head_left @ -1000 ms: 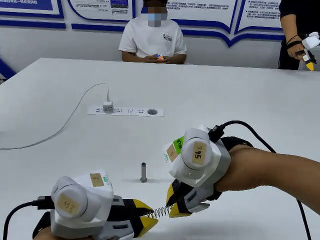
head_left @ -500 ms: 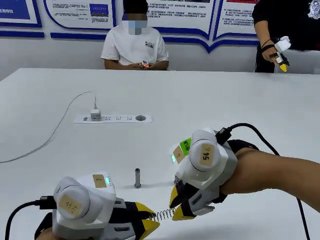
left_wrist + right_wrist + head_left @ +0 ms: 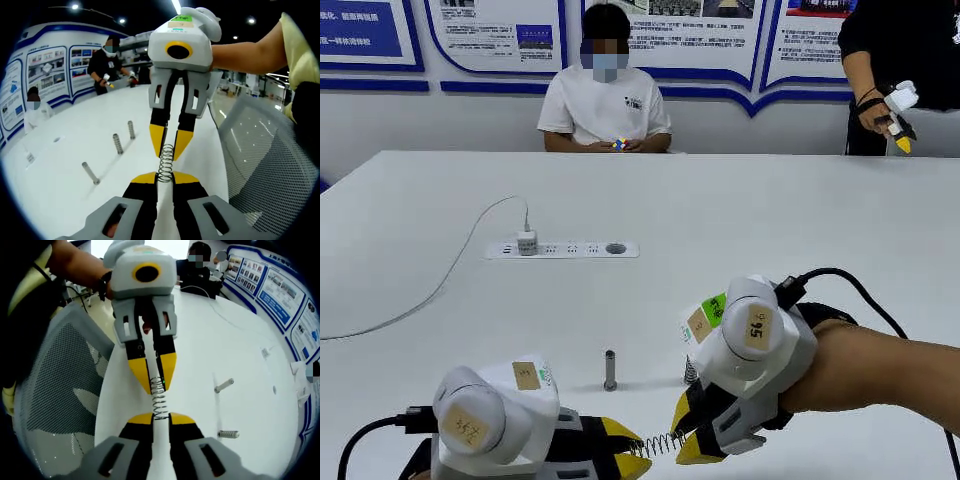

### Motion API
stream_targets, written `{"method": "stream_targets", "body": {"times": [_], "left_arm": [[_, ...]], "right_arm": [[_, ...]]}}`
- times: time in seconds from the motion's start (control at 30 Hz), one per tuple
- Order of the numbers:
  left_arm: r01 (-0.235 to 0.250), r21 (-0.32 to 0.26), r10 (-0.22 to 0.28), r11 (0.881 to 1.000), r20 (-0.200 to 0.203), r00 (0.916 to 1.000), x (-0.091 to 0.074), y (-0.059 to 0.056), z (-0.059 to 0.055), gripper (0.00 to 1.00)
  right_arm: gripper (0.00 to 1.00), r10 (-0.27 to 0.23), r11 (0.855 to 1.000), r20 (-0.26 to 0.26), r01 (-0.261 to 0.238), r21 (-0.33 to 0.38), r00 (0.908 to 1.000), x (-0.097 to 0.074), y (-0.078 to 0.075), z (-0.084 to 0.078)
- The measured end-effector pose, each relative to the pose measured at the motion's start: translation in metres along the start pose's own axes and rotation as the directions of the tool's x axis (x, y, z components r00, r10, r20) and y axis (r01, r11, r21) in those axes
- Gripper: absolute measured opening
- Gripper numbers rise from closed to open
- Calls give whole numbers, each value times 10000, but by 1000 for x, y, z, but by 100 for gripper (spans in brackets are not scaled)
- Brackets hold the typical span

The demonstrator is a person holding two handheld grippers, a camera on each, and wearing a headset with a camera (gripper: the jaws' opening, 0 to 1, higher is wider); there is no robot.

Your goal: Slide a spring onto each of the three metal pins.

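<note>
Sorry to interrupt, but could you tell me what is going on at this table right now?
A person is working with two handheld tools at the white table. The left tool and the right tool are each clamped on one end of a small coiled metal spring, which is held between them. Nearby a short grey metal pin stands bare, while a second pin already carries a spring.

A large white table (image 3: 740,200) meets a white wall (image 3: 420,115) hung with blue-bordered posters (image 3: 490,30). Ceiling spotlights (image 3: 75,6) glow, with a grey mesh chair (image 3: 270,165) nearby.
</note>
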State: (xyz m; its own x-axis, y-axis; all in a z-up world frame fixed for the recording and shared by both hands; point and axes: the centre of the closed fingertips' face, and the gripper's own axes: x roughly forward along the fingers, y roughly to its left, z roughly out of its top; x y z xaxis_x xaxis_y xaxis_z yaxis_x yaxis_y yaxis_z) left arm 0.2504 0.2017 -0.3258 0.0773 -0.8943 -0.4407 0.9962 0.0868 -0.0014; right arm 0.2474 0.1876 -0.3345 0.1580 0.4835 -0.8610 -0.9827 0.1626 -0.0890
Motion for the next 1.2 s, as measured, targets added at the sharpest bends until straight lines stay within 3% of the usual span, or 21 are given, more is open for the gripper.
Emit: {"method": "stream_targets", "body": {"times": [0.3,0.6,1.2], "left_arm": [[-233,-283,231,9993,-41,9997,0,5,-4,10],[-354,-510,359,9981,101,9993,4,11,-5,10],[-626,-934,663,9937,372,9971,5,24,-6,10]], "right_arm": [[12,176,9998,485,-175,-35,9987,-7,-6,12],[12,271,9995,655,-260,-188,9975,-13,-11,28],[12,351,9958,387,-317,-859,9986,-6,-18,55]]}}
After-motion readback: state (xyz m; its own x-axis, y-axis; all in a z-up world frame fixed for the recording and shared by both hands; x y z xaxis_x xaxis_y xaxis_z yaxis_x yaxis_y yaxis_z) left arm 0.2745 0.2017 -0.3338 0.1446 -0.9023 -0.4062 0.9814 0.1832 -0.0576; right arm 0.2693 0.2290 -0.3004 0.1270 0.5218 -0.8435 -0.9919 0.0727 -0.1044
